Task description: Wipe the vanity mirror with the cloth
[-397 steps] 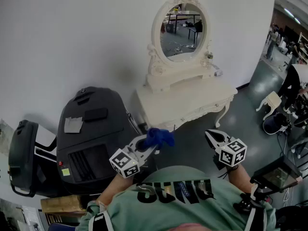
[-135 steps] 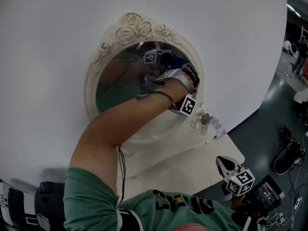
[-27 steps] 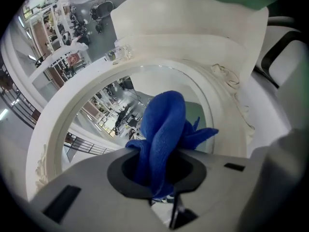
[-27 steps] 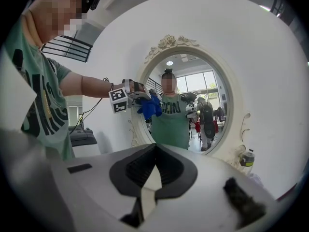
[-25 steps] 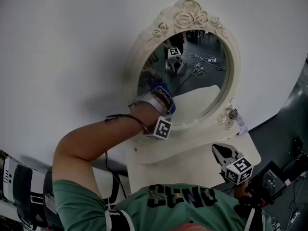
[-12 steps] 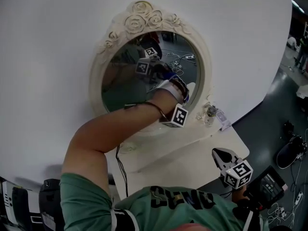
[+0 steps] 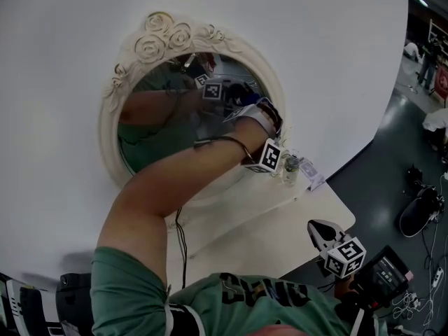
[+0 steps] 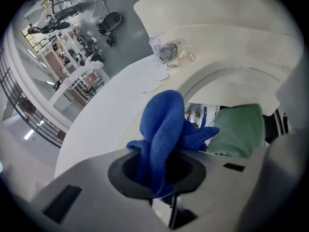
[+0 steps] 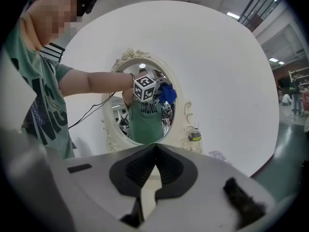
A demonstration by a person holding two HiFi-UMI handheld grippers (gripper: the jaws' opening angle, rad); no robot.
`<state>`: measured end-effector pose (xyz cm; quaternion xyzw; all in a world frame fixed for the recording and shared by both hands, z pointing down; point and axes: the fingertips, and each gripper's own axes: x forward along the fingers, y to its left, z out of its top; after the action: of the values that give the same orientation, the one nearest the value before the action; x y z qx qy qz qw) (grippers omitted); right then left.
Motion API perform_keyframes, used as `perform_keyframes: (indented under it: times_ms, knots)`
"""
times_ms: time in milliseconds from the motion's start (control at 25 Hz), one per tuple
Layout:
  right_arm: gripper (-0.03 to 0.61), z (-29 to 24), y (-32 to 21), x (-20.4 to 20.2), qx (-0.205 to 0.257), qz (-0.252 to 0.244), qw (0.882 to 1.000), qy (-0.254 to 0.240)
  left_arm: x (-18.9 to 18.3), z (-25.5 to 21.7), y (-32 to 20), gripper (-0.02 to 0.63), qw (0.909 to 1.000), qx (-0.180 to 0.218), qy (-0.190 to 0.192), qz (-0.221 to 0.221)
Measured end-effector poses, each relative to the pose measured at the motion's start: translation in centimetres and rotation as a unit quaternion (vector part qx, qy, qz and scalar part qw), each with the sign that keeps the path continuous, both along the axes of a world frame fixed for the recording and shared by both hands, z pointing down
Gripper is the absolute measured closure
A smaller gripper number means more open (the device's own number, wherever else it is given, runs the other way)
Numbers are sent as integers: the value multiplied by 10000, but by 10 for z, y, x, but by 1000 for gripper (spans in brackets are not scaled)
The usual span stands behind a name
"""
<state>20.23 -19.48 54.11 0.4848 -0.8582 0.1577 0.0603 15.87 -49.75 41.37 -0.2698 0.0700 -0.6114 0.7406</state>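
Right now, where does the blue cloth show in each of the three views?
Head view: cloth, a blue patch at the right edge of the mirror.
Left gripper view: cloth at centre, clamped in the left tool.
Right gripper view: cloth upper centre, against the mirror.
Shared landmark: the small jar by the mirror frame's lower right.
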Motion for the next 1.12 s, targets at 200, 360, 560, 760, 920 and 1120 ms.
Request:
perform_keyframes:
  times_ms: [200, 360, 560, 760, 920, 1120]
  knots:
    - [571, -7, -2, -17, 54, -185, 9998, 15, -16, -10, 15, 538, 9997, 142, 37, 171]
    - [571, -26, -4, -43, 149, -404, 9990, 92, -68, -26, 57, 538, 9997, 46, 242, 87]
    - [571, -43, -8, -94, 323, -905, 9951, 224, -164, -21, 125, 537, 9993, -224, 289, 3]
    - [571, -54, -10, -138, 470, -1366, 9889, 347, -262, -7, 154, 538, 9977, -325, 187, -565]
    - [571, -55, -11, -174, 463, -1674, 9839, 416, -336, 10, 160, 537, 9916, -437, 215, -1194]
    - [571, -55, -11, -191, 459, -1802, 9811, 535, -374, 37, 153, 541, 9879, -574, 121, -1434]
